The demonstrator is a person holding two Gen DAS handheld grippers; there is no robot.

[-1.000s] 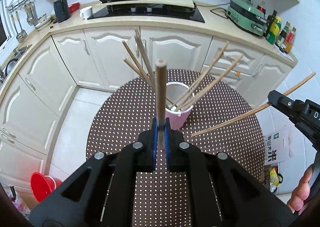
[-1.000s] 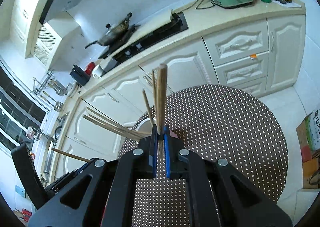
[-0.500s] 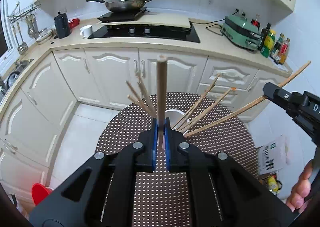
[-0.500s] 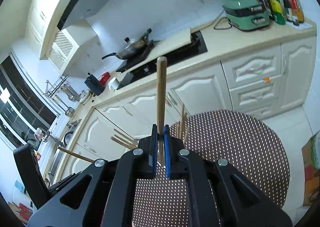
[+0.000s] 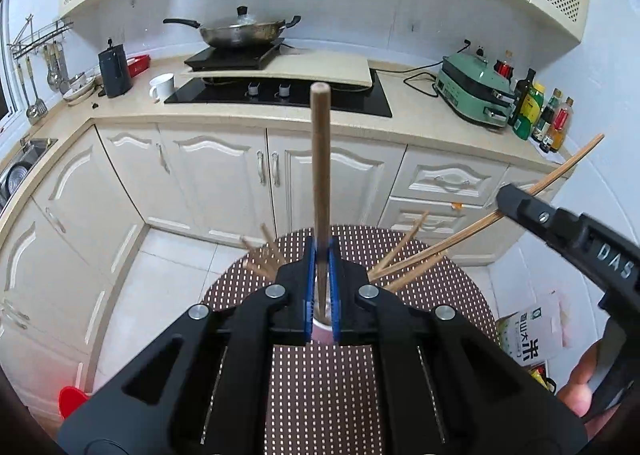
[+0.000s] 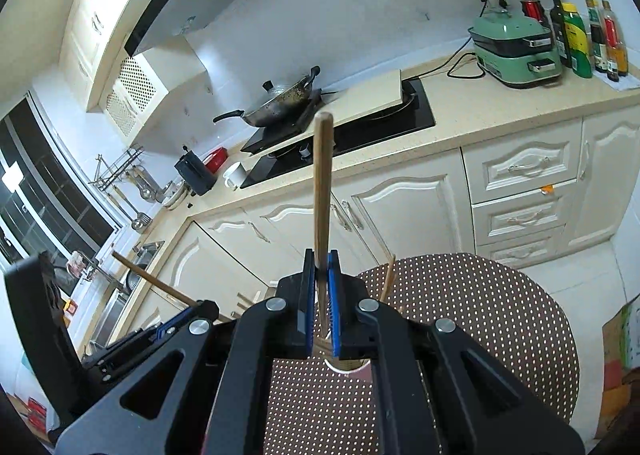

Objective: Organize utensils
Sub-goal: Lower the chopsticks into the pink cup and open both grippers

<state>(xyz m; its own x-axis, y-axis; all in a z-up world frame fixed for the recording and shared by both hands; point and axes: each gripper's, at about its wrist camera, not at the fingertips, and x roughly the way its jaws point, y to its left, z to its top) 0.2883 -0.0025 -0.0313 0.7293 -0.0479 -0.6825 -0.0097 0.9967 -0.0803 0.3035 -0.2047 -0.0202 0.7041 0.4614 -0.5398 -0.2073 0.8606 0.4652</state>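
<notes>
1. The left gripper (image 5: 321, 255), black with blue pads, was pinched on one brown wooden chopstick (image 5: 321, 159) that stood straight up from between its jaws, above the table.
2. The right gripper (image 6: 321, 267), of the same make, was clamped on a second wooden chopstick (image 6: 322, 191), also pointing up; in the left wrist view that gripper came in from the right with its stick slanting across it.
3. One pale pink cup-shaped holder (image 5: 322, 331) stood on the table just below the left gripper's jaws, mostly hidden by them; its white rim showed under the right gripper as well.
4. Loose wooden chopsticks (image 5: 404, 251) fanned out of the holder: about three to the right and about three shorter tips to the left in the left wrist view; the exact count was hard to tell.
5. One round table with a brown white-dotted cover (image 5: 448, 295) bore the holder.
6. One hand (image 5: 580, 399) showed at the near right edge, gripping the right tool.
7. On the far cream counter (image 5: 420, 123) stood one lidded steel wok (image 5: 240, 33) on a black hob, one white mug (image 5: 163, 86), one black jug (image 5: 115, 69) and one green electric cooker (image 5: 474, 89).
8. About five bottles (image 5: 540, 115) stood to the right of the cooker.
9. One red plastic basin (image 5: 72, 399) lay on the floor at the near left.
</notes>
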